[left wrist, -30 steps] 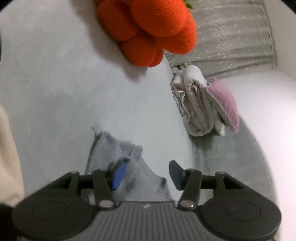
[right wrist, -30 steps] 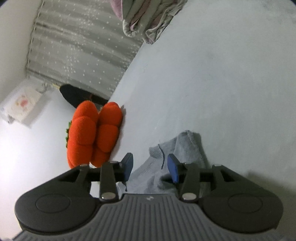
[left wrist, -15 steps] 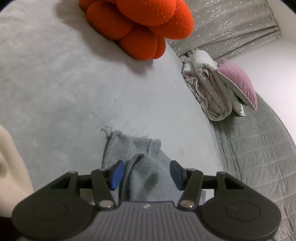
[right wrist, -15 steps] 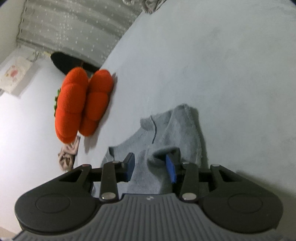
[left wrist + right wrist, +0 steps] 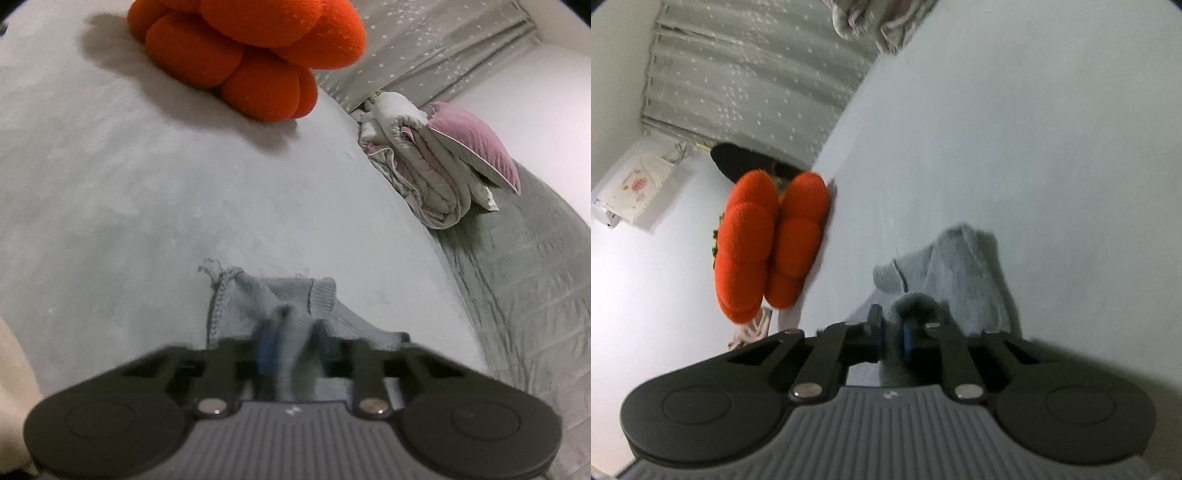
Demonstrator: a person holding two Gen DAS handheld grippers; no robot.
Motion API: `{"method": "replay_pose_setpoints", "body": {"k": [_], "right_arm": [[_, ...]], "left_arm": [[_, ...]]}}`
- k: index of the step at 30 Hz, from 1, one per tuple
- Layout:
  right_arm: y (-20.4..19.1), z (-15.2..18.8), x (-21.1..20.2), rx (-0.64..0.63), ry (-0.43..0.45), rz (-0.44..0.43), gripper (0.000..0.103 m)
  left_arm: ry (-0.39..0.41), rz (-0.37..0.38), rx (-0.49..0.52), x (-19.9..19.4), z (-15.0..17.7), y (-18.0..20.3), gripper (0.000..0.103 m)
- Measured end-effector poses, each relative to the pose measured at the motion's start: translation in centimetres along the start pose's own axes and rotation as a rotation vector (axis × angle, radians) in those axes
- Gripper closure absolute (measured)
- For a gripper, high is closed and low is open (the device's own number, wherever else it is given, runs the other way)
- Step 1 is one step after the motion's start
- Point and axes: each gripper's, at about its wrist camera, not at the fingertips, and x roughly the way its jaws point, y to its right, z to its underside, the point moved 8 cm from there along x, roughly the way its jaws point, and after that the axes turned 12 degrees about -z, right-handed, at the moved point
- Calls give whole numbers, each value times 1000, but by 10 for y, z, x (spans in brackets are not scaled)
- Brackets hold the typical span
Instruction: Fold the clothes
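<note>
— Pale grey bedding point(image 5: 155, 206) fills most of both views, with an orange knot cushion point(image 5: 251, 55) at the top of the left view and a rolled quilt point(image 5: 424, 177) off to the right. Where's the garment?

— Low centre in both views: the grey knit garment point(image 5: 266, 295) lies bunched on the bed, right against the grippers.

— So what would make this pick-up go well?

— I'd say lift both pinches together and evenly, so the cloth hangs open instead of twisting. Each grip looks to have taken a ridge, perhaps more than one layer, so it's worth checking that before spreading it.

— And the jaws?

— The left gripper point(image 5: 291, 339) has just been closing and is now clamped on a raised fold of the knit, though blur softens it. The right gripper point(image 5: 891, 334) has likewise just closed, its blue pads nearly together with a tuft of the same cloth pinched between them.
</note>
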Motion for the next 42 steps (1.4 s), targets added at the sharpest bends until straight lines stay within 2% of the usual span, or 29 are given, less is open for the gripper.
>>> {"method": "replay_pose_setpoints", "body": {"k": [4,10,12,17,22,25,26,28,32,35,39,42], "right_arm": [[-11,-3,-2,-85,53,9,93],[-32,-13,6,-181,109,-22,94],[-35,-18,17,-221,113,-24,94],[-8,-22,38,-280,66,90,94],[16,-18,48,-290,56,116,94],[12,-22,41,-278,48,100,93],[10,-24,37,-285,42,98,92],[6,-30,25,-295,53,105,89],[-2,-41,-2,-313,126,150,87],[-17,-37,-4,-394,153,197,87],[-38,-15,24,-564,110,244,87],[-47,8,50,-703,55,288,87]], "left_arm": [[71,-2,72,-8,-3,12,94],[186,2,124,-17,-29,29,94],[185,-18,131,-8,-33,27,94],[177,-87,159,20,-32,18,94],[193,-126,215,34,-21,12,91],[191,-144,221,26,-25,14,81],[202,-156,219,20,-28,14,72],[225,-178,214,7,-33,15,60],[277,-147,219,-14,-41,28,57],[286,-100,265,-17,-33,51,52],[276,-73,366,-4,-11,79,46],[271,-91,423,10,2,89,43]]}}
